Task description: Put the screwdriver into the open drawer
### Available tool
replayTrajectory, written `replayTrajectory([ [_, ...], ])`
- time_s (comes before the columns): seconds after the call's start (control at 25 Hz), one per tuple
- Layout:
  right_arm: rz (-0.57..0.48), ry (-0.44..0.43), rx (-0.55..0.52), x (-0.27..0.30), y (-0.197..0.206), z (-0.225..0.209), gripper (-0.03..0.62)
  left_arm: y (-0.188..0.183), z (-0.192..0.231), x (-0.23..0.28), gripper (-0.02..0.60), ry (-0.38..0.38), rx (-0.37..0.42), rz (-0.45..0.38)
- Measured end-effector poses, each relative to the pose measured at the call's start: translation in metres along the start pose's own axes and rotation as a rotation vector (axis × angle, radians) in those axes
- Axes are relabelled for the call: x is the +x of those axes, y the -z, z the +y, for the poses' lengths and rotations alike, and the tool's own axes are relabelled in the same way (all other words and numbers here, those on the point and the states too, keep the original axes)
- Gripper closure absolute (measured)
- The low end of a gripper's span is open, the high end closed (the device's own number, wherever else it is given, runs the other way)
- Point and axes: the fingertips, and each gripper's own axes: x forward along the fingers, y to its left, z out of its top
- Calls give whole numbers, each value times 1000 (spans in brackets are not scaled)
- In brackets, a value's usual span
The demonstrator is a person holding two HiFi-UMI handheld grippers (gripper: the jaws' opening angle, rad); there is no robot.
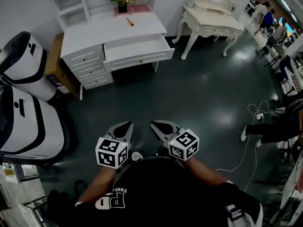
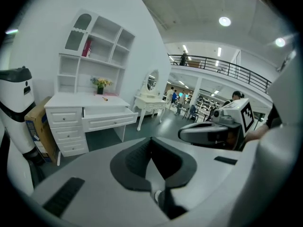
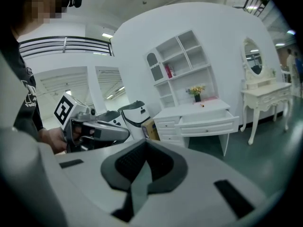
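As the drawer (image 1: 137, 48) stands open, screwdriver (image 1: 129, 21) lies on desktop (image 1: 104, 30); floor (image 1: 189, 98) glossy.

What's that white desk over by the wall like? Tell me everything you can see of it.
The desk is white, looks like painted wood, and stands against the wall with a shelf unit on its back. Its wide drawer is pulled out and looks bare inside; three small drawers stacked beside it are shut. A small screwdriver and a flower pot rest on top.
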Motion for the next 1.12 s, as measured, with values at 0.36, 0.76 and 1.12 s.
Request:
replayTrajectory([
  [0.36, 16, 34, -17, 2, 2, 9, 585, 5, 7, -3, 571, 40, -24, 9],
  [0.76, 9, 11, -29, 13, -6, -8, 585, 0, 12, 12, 570, 23, -56, 6],
  [1.12, 20, 22, 4, 20, -11, -40, 585, -13, 21, 34, 571, 3, -91, 11],
])
